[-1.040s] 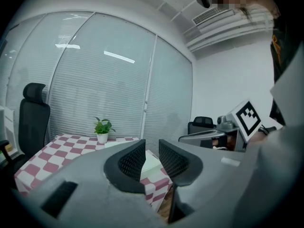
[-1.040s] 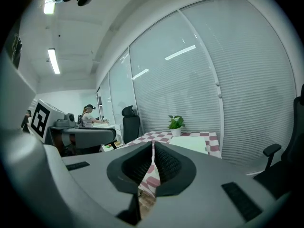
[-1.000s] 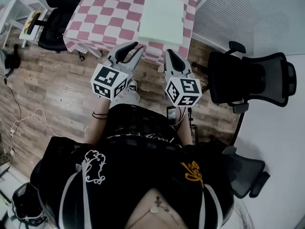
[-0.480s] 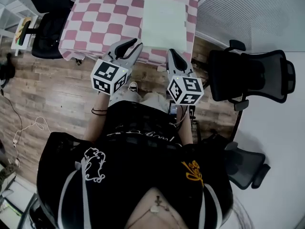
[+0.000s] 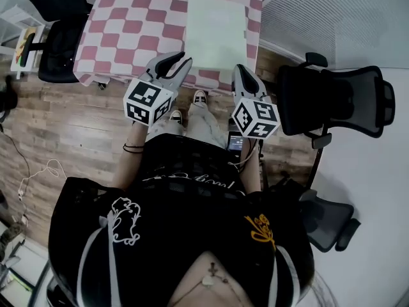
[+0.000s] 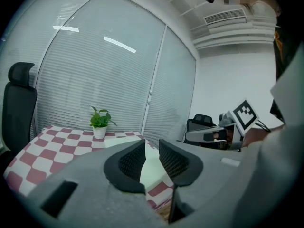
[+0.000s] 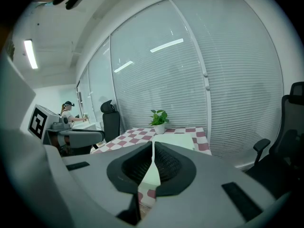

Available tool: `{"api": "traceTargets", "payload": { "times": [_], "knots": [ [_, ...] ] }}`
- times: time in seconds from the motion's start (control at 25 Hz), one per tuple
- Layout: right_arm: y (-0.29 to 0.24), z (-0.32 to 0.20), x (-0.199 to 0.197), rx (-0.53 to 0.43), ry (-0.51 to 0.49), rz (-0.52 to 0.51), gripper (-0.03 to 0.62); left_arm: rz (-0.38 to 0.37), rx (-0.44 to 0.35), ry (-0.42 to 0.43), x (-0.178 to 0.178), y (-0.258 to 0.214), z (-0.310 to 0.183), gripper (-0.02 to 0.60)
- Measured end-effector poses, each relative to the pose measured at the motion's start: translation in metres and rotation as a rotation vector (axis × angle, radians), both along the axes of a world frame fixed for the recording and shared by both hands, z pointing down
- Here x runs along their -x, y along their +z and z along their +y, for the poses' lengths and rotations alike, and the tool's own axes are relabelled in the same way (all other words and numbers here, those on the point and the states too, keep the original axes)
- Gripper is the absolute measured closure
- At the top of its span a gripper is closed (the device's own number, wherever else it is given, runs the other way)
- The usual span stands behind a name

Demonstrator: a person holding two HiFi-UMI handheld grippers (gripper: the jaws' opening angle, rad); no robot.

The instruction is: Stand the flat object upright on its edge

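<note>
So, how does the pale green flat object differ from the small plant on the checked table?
The flat object lies flat; the plant stands upright in a white pot. The flat object is wide and pale green; the plant is small with darker green leaves. The plant stands beyond the flat object. Both rest on the checked tablecloth.

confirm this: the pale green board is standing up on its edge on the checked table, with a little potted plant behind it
Not quite. The board lies flat on the checked table, not on its edge; the head view shows its whole face from above. The little potted plant does stand behind it.
</note>
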State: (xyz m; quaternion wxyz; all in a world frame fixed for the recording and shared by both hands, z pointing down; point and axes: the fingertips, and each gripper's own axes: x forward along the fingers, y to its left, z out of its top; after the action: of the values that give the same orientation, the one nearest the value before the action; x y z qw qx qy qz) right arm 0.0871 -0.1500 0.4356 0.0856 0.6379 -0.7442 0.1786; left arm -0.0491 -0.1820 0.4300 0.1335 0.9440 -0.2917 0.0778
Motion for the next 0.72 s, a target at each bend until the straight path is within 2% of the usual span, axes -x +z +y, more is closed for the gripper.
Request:
{"api": "traceTargets", "payload": {
  "times": [0.32,0.56,0.72],
  "knots": [
    [0.009,-0.046,-0.041,0.014,-0.003,-0.036,0.572,-0.028,0.031,-0.059,-0.014,0.012,-0.042,0.483],
    [0.037,-0.085,-0.076,0.074,-0.025,-0.073,0.571,-0.051,0.118,-0.091,-0.034,0.042,-0.071,0.482],
    [0.057,-0.109,-0.093,0.114,-0.047,-0.137,0.571,-0.092,0.184,-0.087,-0.042,0.067,-0.086,0.429]
  ]
}}
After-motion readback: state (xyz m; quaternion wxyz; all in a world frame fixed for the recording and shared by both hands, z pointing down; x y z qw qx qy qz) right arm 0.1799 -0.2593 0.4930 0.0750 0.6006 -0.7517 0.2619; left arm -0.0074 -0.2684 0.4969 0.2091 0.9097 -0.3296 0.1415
